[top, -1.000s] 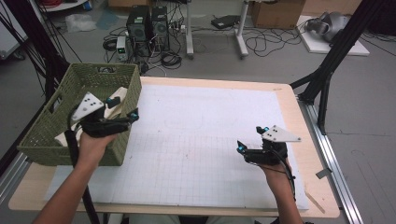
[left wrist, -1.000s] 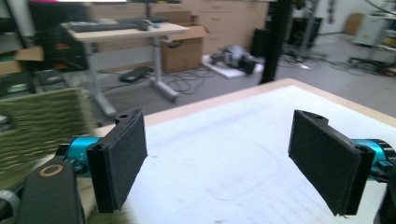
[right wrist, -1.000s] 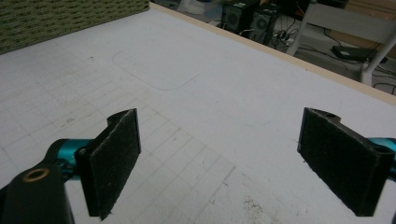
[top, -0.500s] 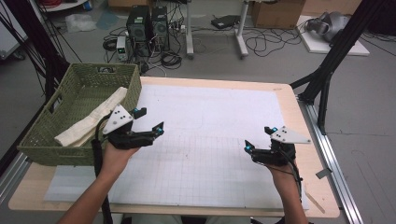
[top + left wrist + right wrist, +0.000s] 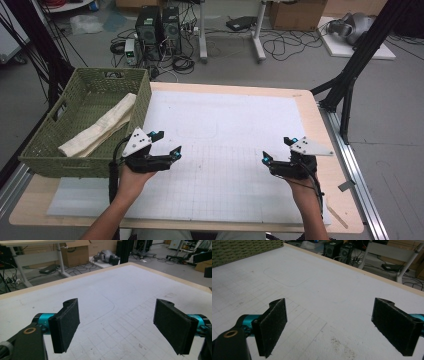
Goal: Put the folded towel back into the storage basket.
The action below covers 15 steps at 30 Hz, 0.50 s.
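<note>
A green woven basket [image 5: 75, 167] stands at the table's left side, and a rolled cream cloth [image 5: 100, 127] lies in it. My left gripper [image 5: 168, 142] hovers over the white gridded mat [image 5: 230, 125] just right of the basket's near corner. It is open, with nothing between its pads [image 5: 66, 323]. My right gripper [image 5: 276, 150] is held over the mat's near right part, also open and empty. Its wide-apart pads [image 5: 272, 326] look across the mat toward the basket [image 5: 242, 250].
The wooden table edge [image 5: 330, 150] runs along the right of the mat. Beyond the far edge are computer towers [image 5: 160, 25], cables and a desk leg [image 5: 257, 30] on the floor. A black frame strut [image 5: 360, 55] rises at the right.
My left gripper came out of the basket and moved right and nearer, over the mat, empty. The cloth stays in the basket. My right gripper shifted slightly right.
</note>
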Tool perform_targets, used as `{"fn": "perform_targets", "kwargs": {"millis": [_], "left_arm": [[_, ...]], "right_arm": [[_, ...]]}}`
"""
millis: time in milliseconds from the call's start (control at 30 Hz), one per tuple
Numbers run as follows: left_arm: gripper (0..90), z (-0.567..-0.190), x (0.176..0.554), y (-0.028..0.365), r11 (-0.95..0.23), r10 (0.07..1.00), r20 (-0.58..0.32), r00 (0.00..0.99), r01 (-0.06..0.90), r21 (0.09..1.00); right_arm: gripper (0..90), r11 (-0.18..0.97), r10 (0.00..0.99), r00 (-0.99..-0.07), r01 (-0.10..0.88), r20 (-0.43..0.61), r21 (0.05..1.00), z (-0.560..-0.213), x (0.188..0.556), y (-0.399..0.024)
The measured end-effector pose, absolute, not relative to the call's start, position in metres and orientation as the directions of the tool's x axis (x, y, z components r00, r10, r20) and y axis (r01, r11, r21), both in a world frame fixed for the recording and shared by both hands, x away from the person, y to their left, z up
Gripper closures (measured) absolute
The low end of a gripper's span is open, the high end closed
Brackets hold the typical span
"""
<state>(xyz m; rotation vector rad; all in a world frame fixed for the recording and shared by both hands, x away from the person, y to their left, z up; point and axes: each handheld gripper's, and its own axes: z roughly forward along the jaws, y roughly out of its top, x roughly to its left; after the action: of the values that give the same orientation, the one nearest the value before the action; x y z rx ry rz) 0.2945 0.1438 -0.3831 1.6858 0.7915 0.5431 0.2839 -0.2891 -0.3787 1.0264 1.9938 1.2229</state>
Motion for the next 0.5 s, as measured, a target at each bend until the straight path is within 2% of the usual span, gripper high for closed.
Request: {"fn": "perform_targets", "kwargs": {"millis": [500], "left_arm": [[21.4, -0.3859, 0.2961, 0.1427, -0.141, 0.74, -0.05, 0.671, 0.228, 0.964]], "right_arm": [[12.3, 0.288, 0.838, -0.54, 0.319, -0.076, 0.903, -0.3821, 0.2848, -0.2881]]}}
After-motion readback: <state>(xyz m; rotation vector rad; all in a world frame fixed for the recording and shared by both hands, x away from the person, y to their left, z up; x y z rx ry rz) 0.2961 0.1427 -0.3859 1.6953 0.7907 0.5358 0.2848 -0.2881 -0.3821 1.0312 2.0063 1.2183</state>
